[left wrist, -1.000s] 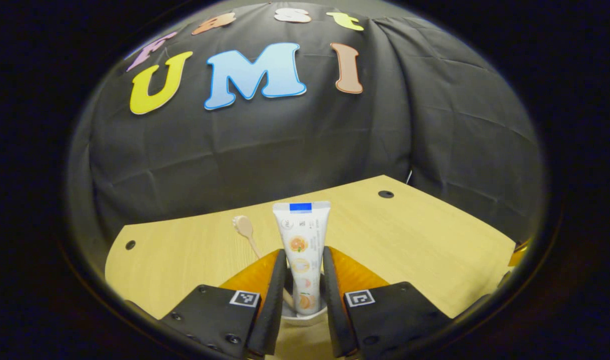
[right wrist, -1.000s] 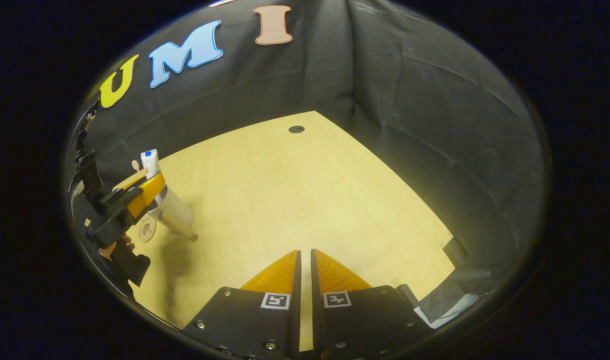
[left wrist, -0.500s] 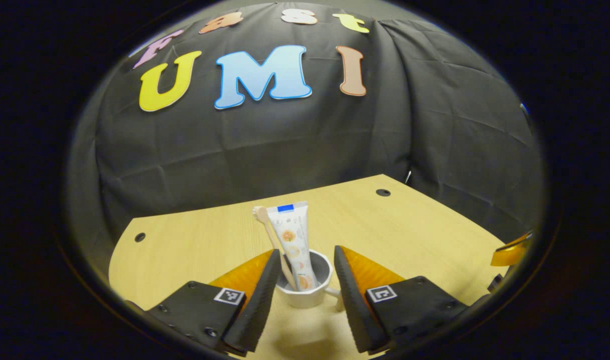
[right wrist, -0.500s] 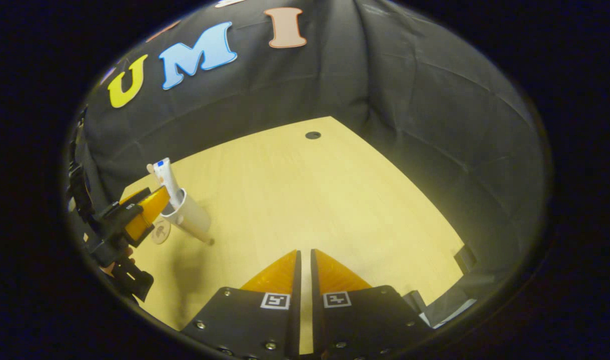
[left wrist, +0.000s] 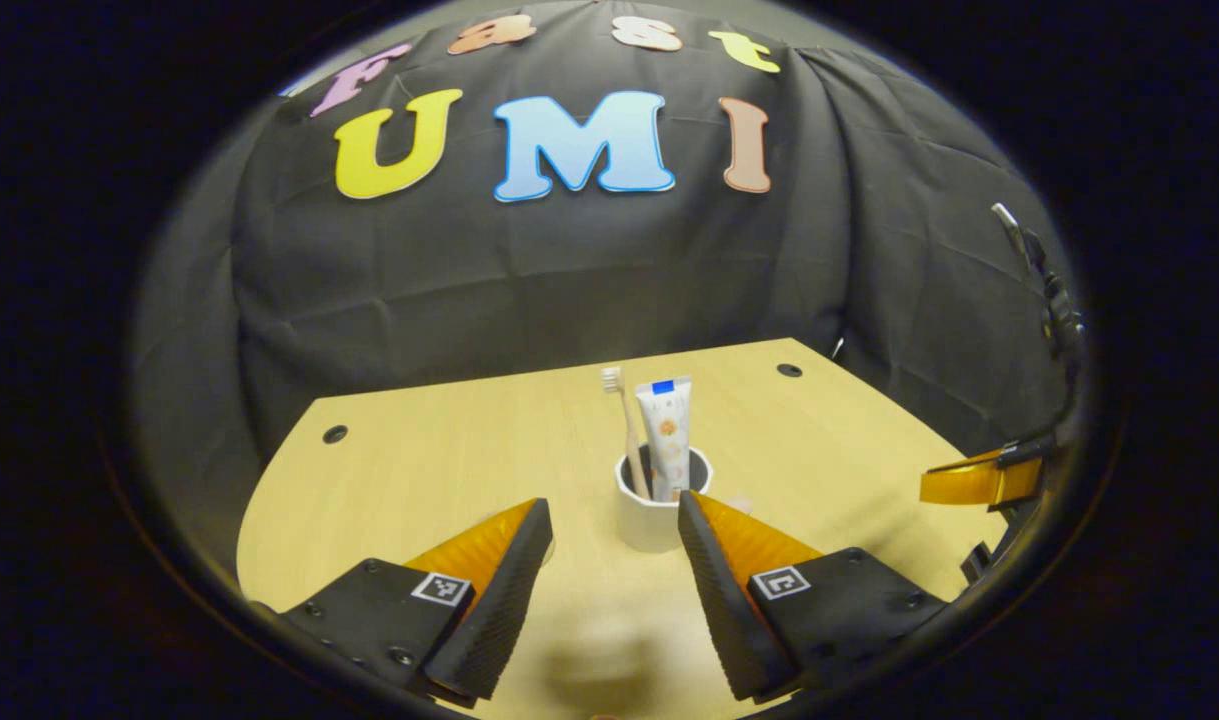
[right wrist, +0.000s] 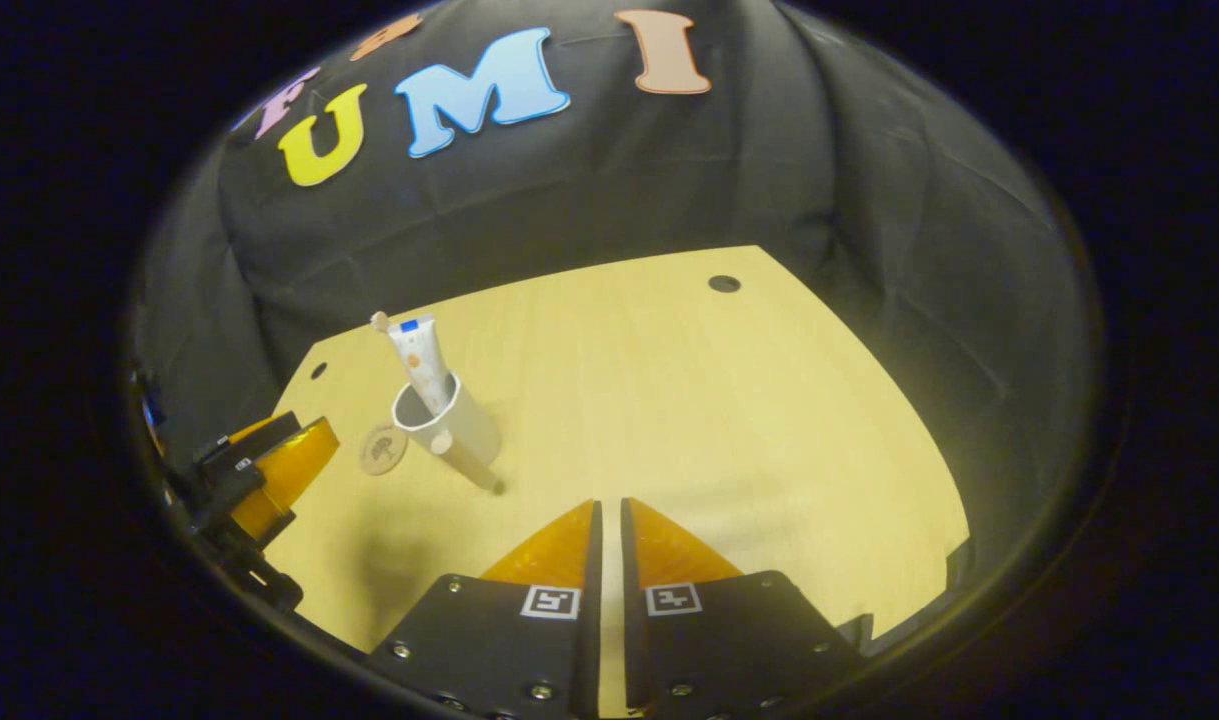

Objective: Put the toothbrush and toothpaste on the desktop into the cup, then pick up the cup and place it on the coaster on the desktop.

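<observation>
Cup [left wrist: 656, 505], white and upright, stands on the pale wooden bench [left wrist: 449, 470] with the toothbrush [left wrist: 624, 425] and the toothpaste [left wrist: 666, 432] inside it, both sticking up above the rim. In the left gripper view the toothbrush leans at the left side of the cup with its head up, and the toothpaste stands to its right with the flat crimped end on top. The left gripper [left wrist: 615, 520] is spread wide and released, one finger on each side of the cup but nearer the camera, neither touching it. A dim shadow lies on the bench between the fingers.

In the right gripper view the cup [right wrist: 449, 420] sits at the left part of the bench, with a handle or spout jutting toward the near side. The coaster [right wrist: 382, 450], a small round wooden disc with a dark mark on it, lies flat just beside the cup on its left; from this angle the cup is beside it, not on it. The left gripper shows there at the far left edge, apart from the cup. The right gripper [right wrist: 609, 520] is clenched with nothing between its fingers, well apart from the cup, above the near bench. It shows too at the right edge of the left gripper view.

Two dark round holes [left wrist: 335, 434] mark the far corners of the bench.
</observation>
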